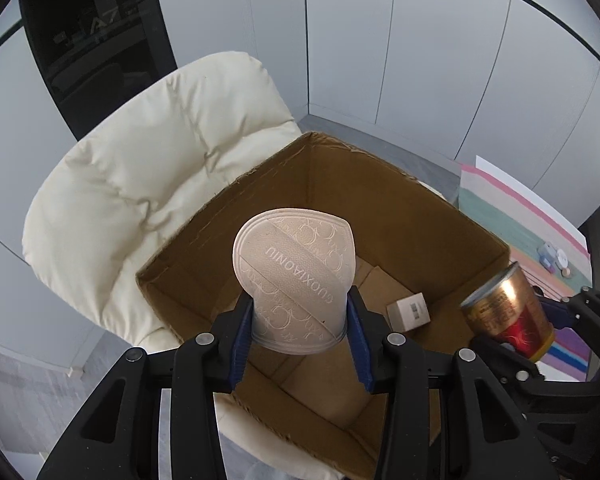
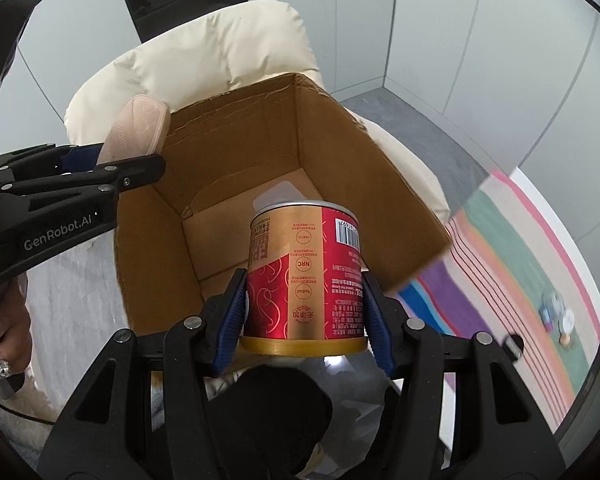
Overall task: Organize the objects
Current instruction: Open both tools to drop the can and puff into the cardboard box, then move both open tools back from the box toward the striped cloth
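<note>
Left gripper [image 1: 300, 320] clamps a slipper [image 1: 296, 276] at frame centre, right gripper [image 2: 304, 308] a can [image 2: 304, 276], both over the box [image 2: 300, 128]. Released together, they could land on the small carton [image 1: 408, 312].

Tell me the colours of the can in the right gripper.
Red and gold can, with a white barcode patch; the right wrist view shows it best.

The box [image 1: 420, 216] is rough brown cardboard. The can [image 2: 304, 276] is shiny metal. The slipper [image 1: 296, 276] looks soft and bumpy. The cushion [image 1: 140, 168] is puffy cloth.
</note>
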{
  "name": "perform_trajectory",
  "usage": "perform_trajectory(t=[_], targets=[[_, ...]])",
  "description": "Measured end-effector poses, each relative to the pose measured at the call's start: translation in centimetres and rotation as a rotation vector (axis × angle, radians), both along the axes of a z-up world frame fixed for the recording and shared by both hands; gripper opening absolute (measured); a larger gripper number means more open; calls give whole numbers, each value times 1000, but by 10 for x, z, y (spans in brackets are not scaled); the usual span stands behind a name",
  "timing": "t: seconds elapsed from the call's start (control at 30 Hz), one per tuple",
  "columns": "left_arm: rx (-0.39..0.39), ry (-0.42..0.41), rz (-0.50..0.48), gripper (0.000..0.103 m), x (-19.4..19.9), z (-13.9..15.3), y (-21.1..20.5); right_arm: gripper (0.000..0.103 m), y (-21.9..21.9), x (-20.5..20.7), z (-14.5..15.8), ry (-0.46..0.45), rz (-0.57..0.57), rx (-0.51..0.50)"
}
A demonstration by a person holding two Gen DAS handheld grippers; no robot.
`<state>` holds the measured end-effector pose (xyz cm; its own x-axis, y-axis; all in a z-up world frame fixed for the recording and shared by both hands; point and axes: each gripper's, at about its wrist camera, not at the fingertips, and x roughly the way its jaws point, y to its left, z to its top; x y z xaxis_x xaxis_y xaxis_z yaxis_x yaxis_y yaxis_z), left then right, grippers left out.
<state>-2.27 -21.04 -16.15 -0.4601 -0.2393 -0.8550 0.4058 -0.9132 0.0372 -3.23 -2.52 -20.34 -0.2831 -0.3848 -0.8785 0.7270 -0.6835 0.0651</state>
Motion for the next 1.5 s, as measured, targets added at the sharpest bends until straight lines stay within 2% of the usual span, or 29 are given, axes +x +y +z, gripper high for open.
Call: perform_trajectory(t=[0.03,0.07,0.1,0.13,0.17,0.2,0.23,0.27,0.6,0.97,1.27,1.5], targets=[[1,-2,0,46,-2,-2,-2,57,-5,-2,-3,-2,6,2],[0,-3,-2,52,-2,-4,-3,57,-9,-4,-5,0,12,4],[3,-6,-4,68,-2,-6,-4,64,-14,-5,-7,28,20,11],[5,-10,-6,76,-2,-9,-4,76,-17,-5,-7,55,17,22],[8,-13,-9,78,-2,-10,-4,99,-20,-5,-7,87,7,36],[11,-16,-17,84,-2,-11,-4,103,-23,-5,-6,130,-5,39],[11,-18,-25,90,-2,-12,-3,103,-24,-5,-5,148,-8,33],[9,-16,-29,91,-2,-12,-2,103,-25,-6,-5,152,-9,32],[28,-16,-47,91,2,-12,-2,103,-19,-20,-12,53,-34,2],[37,-28,-42,91,4,-12,0,103,-9,-15,-7,48,-56,8],[49,-40,-41,91,20,-9,10,103,14,0,3,31,-96,21],[32,-15,-57,91,46,5,29,103,39,26,24,37,-127,2]])
